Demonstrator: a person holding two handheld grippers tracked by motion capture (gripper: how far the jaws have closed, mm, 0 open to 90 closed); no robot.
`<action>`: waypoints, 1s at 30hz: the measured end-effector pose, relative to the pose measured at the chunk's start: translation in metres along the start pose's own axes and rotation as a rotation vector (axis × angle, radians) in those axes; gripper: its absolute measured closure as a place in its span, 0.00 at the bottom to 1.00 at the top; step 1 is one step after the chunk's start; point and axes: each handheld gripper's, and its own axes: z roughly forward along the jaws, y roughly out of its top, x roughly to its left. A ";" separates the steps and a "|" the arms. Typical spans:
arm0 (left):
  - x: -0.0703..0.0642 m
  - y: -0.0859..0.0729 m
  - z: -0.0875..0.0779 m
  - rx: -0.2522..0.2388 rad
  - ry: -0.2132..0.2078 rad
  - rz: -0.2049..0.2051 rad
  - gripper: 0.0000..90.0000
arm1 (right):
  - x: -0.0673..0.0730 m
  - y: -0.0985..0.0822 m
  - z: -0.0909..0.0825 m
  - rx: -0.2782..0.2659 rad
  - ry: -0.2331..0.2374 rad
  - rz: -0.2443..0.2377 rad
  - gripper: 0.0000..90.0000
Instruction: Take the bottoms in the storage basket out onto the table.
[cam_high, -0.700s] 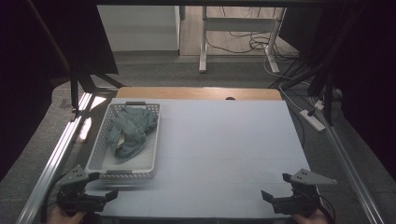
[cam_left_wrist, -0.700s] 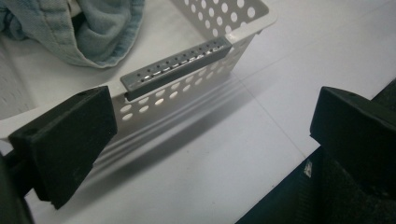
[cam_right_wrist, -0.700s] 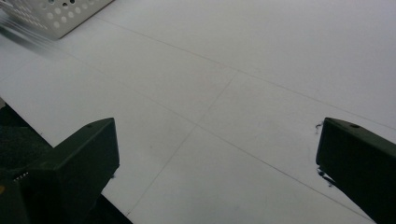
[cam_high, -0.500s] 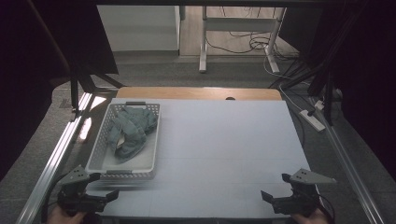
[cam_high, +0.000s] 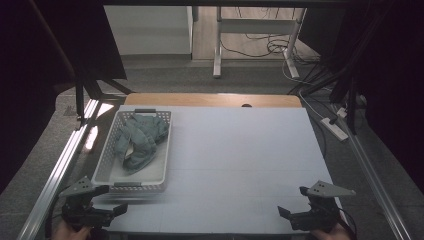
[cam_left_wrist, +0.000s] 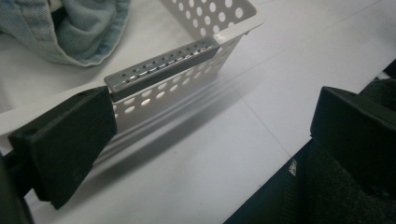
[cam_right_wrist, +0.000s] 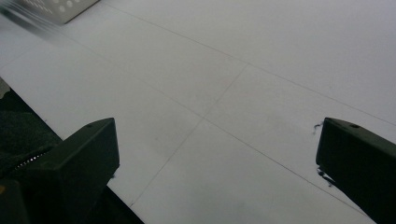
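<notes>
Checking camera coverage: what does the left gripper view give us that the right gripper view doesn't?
Left gripper view: the basket's grey handle close up and the blue cloth lying inside the basket. Right gripper view: mostly bare table with faint seam lines, plus just a corner of the basket at top left. Both: the white table, the perforated white basket, and that gripper's own two black jaws standing wide apart with nothing between them.
</notes>
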 end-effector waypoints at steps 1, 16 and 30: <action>0.000 0.000 0.000 -0.002 -0.003 0.002 0.00 | 0.000 0.000 0.000 0.002 0.000 -0.002 0.00; -0.004 0.004 -0.001 -0.019 0.003 0.034 0.00 | 0.001 0.000 0.001 0.014 0.007 -0.011 0.00; -0.003 0.010 0.000 -0.043 -0.017 0.073 0.00 | 0.001 0.001 0.002 0.026 0.009 -0.016 0.00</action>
